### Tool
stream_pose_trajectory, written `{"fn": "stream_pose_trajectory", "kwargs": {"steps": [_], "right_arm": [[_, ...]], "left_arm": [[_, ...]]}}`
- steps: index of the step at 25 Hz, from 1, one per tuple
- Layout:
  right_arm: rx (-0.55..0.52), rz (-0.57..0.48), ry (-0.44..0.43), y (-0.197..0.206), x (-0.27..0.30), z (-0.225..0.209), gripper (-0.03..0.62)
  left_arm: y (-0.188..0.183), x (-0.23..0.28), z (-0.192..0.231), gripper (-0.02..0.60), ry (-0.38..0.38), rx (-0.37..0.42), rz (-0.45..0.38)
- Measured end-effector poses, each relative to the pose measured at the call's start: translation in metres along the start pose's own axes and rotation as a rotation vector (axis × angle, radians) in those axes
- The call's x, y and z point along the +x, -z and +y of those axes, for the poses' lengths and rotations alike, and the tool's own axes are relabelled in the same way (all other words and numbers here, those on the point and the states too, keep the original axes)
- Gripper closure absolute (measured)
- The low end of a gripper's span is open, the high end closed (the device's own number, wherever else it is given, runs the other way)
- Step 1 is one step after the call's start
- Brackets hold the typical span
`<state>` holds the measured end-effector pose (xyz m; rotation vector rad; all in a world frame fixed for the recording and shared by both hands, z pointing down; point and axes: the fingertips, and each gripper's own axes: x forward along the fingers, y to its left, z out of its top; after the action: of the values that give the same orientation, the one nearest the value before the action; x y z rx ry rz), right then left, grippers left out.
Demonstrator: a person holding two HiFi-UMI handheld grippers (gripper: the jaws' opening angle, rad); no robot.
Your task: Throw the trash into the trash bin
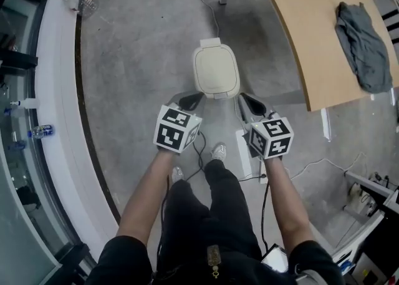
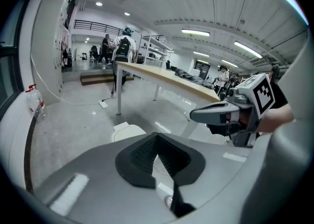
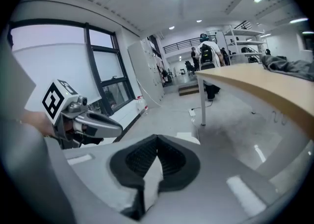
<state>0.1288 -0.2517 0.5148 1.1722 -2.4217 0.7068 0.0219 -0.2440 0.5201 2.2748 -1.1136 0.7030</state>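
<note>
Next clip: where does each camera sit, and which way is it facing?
Head view: on the person's head, facing steeply down at the trash bin; forearms, legs, left gripper and right gripper show.
Left gripper view: on the left gripper, along its closed jaws toward the table; right gripper at right.
Right gripper view: on the right gripper, along its closed jaws; left gripper at left.
Shared: the table.

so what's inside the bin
The bin has its cream lid shut, so from above only the lid shows. Whatever is inside is covered and can't be seen.
</note>
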Motion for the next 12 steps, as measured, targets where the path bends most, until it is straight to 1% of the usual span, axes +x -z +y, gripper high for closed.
{"fn": "stream_pose_trajectory", "kwargs": {"steps": [3,6,12], "right_arm": [[-0.017,-0.071,-0.009,-0.029,-0.025,0.035,0.592],[-0.053,-0.129,-0.001,-0.051,-0.052,0.072,0.592],[-0.092,-0.213,0.036,-0.073,-0.109,0.155,0.592]], "left_arm": [[-0.009,-0.039,-0.012,0.578,0.013,-0.002,-0.053],[-0.014,-0.08,-0.021,0.578,0.027,0.012,-0.101],[-0.021,-0.171,-0.046,0.578,0.063,0.061,-0.189]]}}
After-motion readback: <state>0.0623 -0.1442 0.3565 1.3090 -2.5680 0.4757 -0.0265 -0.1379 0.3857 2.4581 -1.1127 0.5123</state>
